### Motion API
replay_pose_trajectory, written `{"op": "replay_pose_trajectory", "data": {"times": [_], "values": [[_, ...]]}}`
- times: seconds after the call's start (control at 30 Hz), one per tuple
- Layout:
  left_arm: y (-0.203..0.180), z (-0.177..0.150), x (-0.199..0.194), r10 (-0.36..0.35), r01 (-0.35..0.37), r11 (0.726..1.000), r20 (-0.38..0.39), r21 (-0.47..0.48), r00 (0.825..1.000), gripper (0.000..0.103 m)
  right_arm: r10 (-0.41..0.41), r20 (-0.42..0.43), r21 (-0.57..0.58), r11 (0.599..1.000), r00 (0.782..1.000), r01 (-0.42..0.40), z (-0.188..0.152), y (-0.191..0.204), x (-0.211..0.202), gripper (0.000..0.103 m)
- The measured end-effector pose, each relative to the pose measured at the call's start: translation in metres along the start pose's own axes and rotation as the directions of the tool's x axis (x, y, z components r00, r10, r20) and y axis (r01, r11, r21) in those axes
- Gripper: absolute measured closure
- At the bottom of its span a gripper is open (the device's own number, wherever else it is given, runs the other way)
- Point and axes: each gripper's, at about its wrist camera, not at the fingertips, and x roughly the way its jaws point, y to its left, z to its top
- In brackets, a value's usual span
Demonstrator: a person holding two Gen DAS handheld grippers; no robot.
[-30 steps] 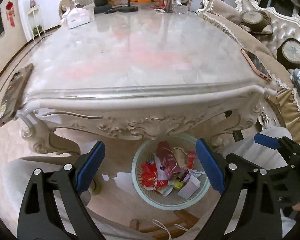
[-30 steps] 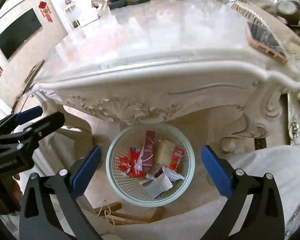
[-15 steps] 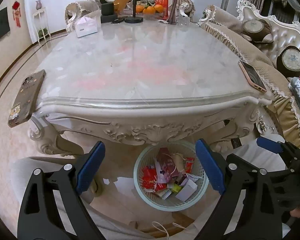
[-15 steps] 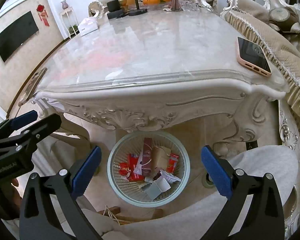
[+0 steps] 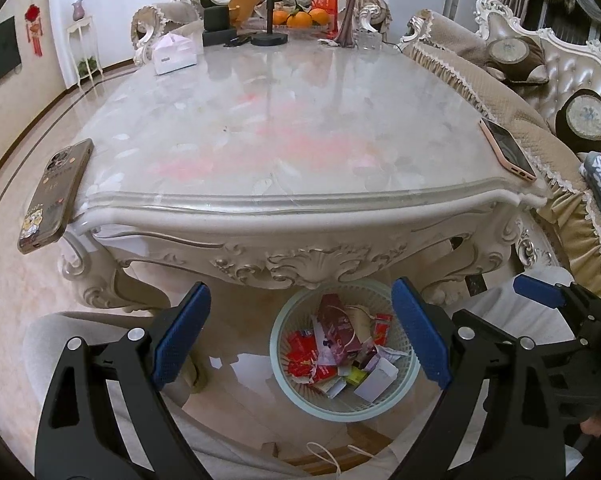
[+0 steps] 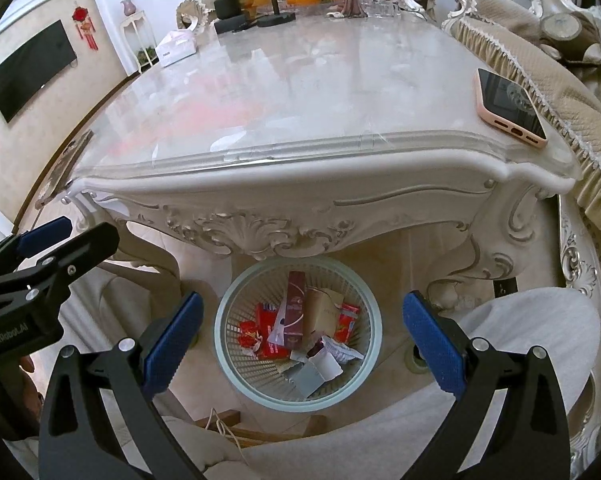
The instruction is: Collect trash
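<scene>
- Both cameras now sit higher than a second ago: more of the glossy tabletop shows, and the waste basket (image 5: 342,400) has slid lower and looks smaller in each frame.
- Left gripper (image 5: 300,334) has its jaws spread wide and holds nothing; its blue ribbed pads (image 5: 180,336) frame the basket at the bottom centre of the left wrist view.
- Right gripper (image 6: 298,338) is likewise released and empty, its black arms reaching up from the bottom corners of the right wrist view.
- Round and pale green, with a plastic lattice wall, the basket stands on the shiny floor under the near edge of the table (image 5: 284,128).
- Trash (image 5: 332,344) fills its bottom: crumpled red wrappers, a maroon carton, a brown paper piece, small white boxes.
- Marbled and pale under a clear cover, the tabletop has a carved cream apron with scrollwork and a shell motif.
- A dark phone (image 5: 54,196) with a cartoon case overhangs the table corner at the left of the left wrist view.
- A pink-cased phone (image 6: 510,108) lies flat near the table's right corner.
- At the top of the frame stand oranges (image 5: 298,18), a white tissue box (image 5: 174,54) and a black round-based stand (image 5: 269,38).
</scene>
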Motion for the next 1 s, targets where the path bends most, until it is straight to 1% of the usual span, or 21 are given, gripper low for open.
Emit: {"op": "replay_pose_trajectory", "data": {"times": [0.5,0.7,0.77,0.9,1.0], "values": [[0.002,-0.001,0.005,0.001,-0.001,1.0,-0.015,0.0,1.0,0.014,-0.002,0.0,0.006,1.0,1.0,0.002,-0.001,0.0,0.001,0.007],[0.003,-0.002,0.009,0.003,-0.003,1.0,-0.028,-0.001,1.0,0.014,-0.015,-0.001,0.002,1.0,1.0,0.015,-0.002,0.001,0.003,0.007],[0.003,-0.002,0.009,0.0,0.0,1.0,-0.028,-0.001,1.0,0.014,-0.016,-0.004,0.002,1.0,1.0,0.016,-0.002,0.002,0.004,0.007],[0.004,-0.002,0.01,-0.027,0.026,1.0,-0.028,-0.011,0.999,0.014,-0.022,-0.006,0.0,1.0,1.0,0.022,-0.002,0.001,0.005,0.007],[0.003,-0.002,0.01,-0.008,0.007,1.0,-0.029,-0.002,1.0,0.014,-0.025,-0.009,-0.001,1.0,1.0,0.025,-0.002,0.002,0.006,0.007]]}}
